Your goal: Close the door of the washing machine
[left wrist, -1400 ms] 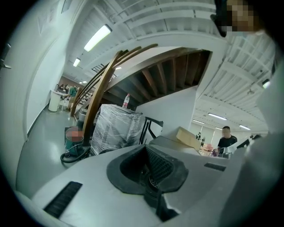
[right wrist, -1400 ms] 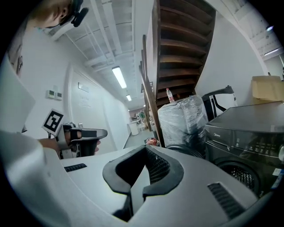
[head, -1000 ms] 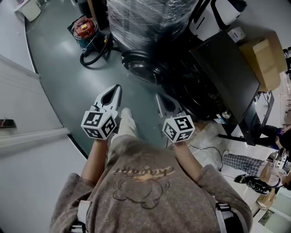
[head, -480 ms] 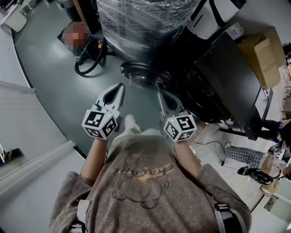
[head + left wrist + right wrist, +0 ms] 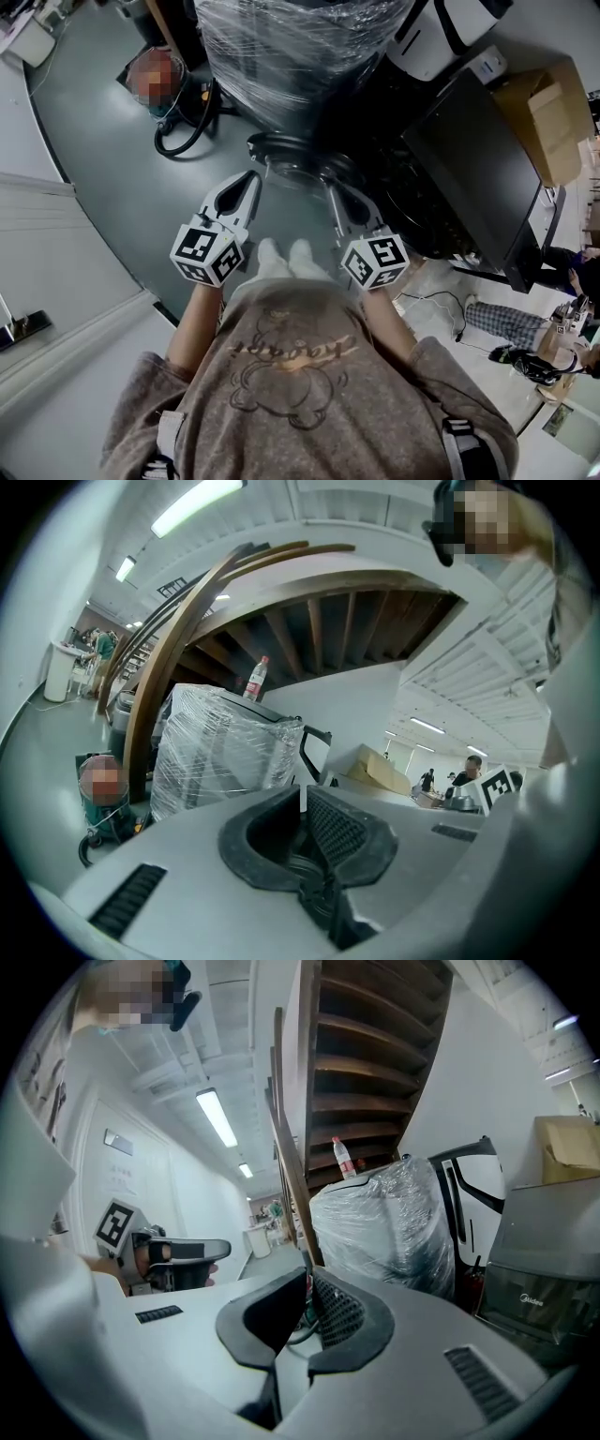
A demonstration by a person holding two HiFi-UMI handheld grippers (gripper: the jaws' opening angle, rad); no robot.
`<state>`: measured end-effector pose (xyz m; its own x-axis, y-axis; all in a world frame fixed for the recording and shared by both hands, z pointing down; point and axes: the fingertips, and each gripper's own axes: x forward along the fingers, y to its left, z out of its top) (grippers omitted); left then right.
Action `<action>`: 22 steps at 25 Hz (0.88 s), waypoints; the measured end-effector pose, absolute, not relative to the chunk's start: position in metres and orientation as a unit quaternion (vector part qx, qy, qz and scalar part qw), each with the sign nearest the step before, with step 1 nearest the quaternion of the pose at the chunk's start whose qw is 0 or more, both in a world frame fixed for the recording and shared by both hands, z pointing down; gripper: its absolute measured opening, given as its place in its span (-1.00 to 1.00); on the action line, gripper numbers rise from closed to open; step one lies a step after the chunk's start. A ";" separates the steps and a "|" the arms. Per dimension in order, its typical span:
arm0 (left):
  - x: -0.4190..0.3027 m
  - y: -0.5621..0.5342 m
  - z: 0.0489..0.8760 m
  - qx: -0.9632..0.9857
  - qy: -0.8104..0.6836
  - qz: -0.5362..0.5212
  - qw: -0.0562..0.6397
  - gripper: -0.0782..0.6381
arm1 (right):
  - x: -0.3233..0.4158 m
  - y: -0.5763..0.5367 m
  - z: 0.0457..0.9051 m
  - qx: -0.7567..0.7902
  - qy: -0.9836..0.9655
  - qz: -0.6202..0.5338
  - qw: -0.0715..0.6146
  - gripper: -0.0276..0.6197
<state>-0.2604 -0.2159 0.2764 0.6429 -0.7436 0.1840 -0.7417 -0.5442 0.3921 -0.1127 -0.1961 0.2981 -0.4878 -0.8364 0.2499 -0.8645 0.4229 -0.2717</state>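
Note:
The black washing machine point(image 5: 473, 164) stands at the right of the head view. Its round door point(image 5: 292, 152) hangs swung out to the left, just ahead of both grippers. My left gripper point(image 5: 249, 180) is shut and empty, its tip close to the door's near rim, apart from it. My right gripper point(image 5: 329, 192) is also shut and empty, just short of the door's right part. In the left gripper view the jaws point(image 5: 302, 797) meet with nothing between them. The right gripper view shows its jaws point(image 5: 308, 1281) together, with the machine's front point(image 5: 542, 1274) at the right.
A tall appliance wrapped in clear film point(image 5: 291, 52) stands right behind the door. A vacuum cleaner with a black hose point(image 5: 178, 117) sits on the floor at the left. A cardboard box point(image 5: 548, 108) lies on the machine. My feet point(image 5: 286, 258) stand between the grippers.
Both grippers have moved forward towards the open door, which now lies closer to their tips. Both jaws stayed shut. My second foot has come into view.

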 end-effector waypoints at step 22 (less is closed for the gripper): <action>-0.246 -0.272 0.325 0.895 -0.377 0.010 0.239 -0.02 | -0.103 -0.250 0.350 0.463 -0.860 0.206 0.060 -0.17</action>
